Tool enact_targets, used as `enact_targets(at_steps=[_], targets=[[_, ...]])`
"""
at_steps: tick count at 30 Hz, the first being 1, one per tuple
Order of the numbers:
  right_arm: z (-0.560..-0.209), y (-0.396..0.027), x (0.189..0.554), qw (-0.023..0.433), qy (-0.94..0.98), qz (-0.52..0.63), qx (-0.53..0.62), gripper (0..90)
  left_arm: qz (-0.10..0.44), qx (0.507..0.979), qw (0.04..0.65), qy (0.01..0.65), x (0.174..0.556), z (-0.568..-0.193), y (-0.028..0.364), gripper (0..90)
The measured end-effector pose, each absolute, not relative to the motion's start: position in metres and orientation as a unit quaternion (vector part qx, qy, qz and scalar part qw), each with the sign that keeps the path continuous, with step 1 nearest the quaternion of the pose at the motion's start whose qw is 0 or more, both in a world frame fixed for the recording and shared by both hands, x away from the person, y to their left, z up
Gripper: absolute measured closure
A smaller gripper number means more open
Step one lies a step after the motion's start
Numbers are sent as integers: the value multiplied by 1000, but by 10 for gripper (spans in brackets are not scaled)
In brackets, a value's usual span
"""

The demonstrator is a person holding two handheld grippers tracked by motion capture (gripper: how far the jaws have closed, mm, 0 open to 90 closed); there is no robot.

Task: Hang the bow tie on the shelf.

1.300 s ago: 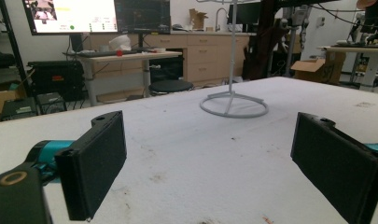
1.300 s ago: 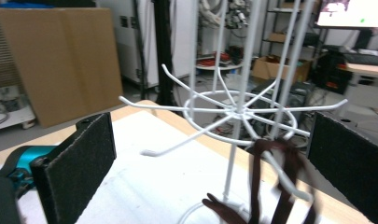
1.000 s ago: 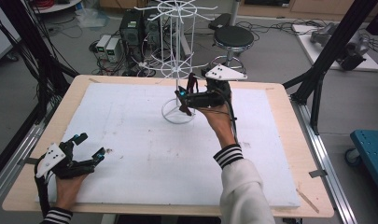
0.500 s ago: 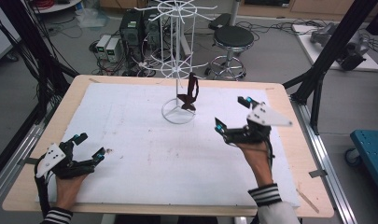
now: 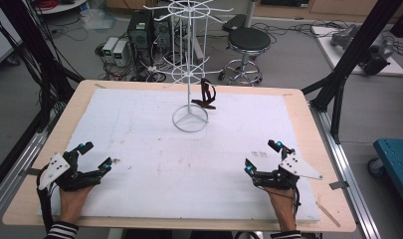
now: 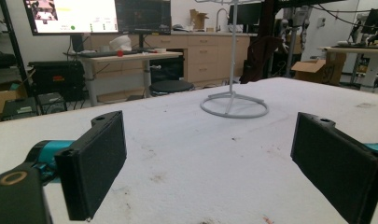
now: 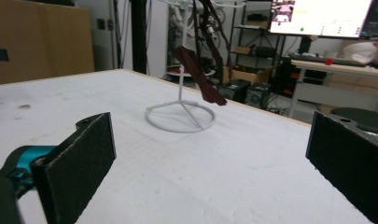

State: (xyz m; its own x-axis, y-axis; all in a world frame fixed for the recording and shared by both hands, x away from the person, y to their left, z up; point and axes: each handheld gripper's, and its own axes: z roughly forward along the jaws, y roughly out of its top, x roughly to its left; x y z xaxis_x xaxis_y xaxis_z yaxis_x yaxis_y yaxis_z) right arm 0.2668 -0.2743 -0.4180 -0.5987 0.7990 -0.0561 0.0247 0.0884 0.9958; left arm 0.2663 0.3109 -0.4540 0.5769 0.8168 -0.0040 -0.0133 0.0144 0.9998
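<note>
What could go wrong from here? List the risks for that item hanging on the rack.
1. The dark brown item dangles from a thin hook on the white wire rack, off to one side; a knock could shake it loose.
2. The rack stands tall on a small ring base, so it might tip.
3. Both tools, left and right, sit open and distant.

High view — table (image 5: pixel 139 149) seen from above the near edge, facing far. Gripper views — set low at the near corners, aimed inward; the white stand (image 6: pixel 233 100) (image 7: pixel 181 114) is shared.
</note>
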Motion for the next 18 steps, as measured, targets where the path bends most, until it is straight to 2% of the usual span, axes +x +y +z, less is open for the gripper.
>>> enact_targets(at_steps=[6,10,18], targets=[[-438,-281,263,320,637,620,329,6,327,621,635,323,266,-454,311,107],[-452,-286,264,300,628,630,343,6,328,621,635,322,266,-454,311,107],[-453,-285,264,315,631,621,342,6,328,619,637,322,266,-454,311,107]])
